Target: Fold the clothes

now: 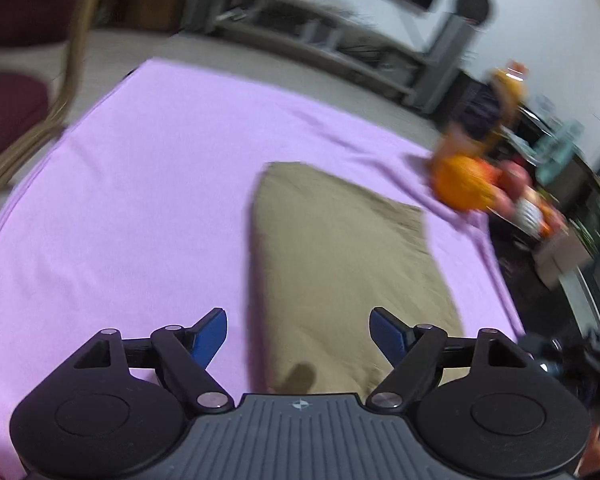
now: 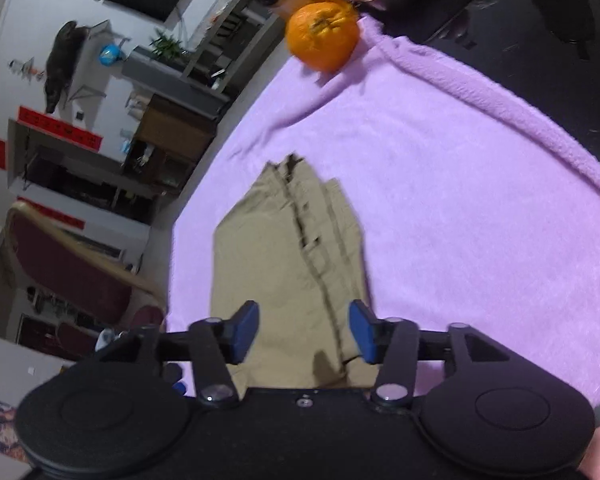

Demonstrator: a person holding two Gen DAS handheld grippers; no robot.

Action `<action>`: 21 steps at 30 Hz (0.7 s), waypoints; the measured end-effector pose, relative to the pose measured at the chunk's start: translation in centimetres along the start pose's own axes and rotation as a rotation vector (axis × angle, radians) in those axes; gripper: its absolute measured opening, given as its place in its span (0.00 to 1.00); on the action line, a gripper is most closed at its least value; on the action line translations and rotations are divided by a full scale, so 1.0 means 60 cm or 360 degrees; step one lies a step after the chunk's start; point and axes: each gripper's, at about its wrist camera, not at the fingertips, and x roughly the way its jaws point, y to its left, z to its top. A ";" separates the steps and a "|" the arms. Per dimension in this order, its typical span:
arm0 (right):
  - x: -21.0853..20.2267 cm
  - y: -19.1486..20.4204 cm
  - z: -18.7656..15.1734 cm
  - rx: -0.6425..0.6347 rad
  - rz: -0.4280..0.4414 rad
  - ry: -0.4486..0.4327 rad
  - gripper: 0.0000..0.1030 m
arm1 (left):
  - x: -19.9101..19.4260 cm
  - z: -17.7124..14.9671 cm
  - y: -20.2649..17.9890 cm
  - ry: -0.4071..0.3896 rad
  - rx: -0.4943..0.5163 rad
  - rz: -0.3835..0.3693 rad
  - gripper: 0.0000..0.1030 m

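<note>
A folded tan garment (image 1: 340, 264) lies flat on the purple blanket (image 1: 148, 184). In the right wrist view the same tan garment (image 2: 284, 256) shows a seam and stacked folded layers along its right side. My left gripper (image 1: 298, 336) hovers above the garment's near end, open, with nothing between its blue pads. My right gripper (image 2: 304, 330) also stands open over the garment's near edge, its pads apart and clear of the cloth.
An orange (image 2: 323, 36) sits at the blanket's far corner, next to more fruit and a yellow bag (image 1: 508, 92). The purple blanket's (image 2: 480, 200) edge meets a dark tabletop (image 2: 540, 60). A chair (image 2: 68, 272) stands beside the table.
</note>
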 end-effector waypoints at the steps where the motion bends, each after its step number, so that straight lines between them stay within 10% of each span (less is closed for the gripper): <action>1: 0.009 -0.010 0.005 0.0019 -0.0011 0.0004 0.53 | 0.015 0.003 0.009 0.0051 -0.0061 0.0000 0.75; 14: 0.154 -0.045 0.063 -0.0089 0.0252 0.0478 0.50 | 0.113 0.020 0.010 0.0267 -0.0113 -0.0239 0.75; 21: 0.200 -0.010 0.065 -0.0207 0.0361 0.0341 0.48 | 0.130 0.019 -0.024 0.0219 -0.0009 -0.0272 0.67</action>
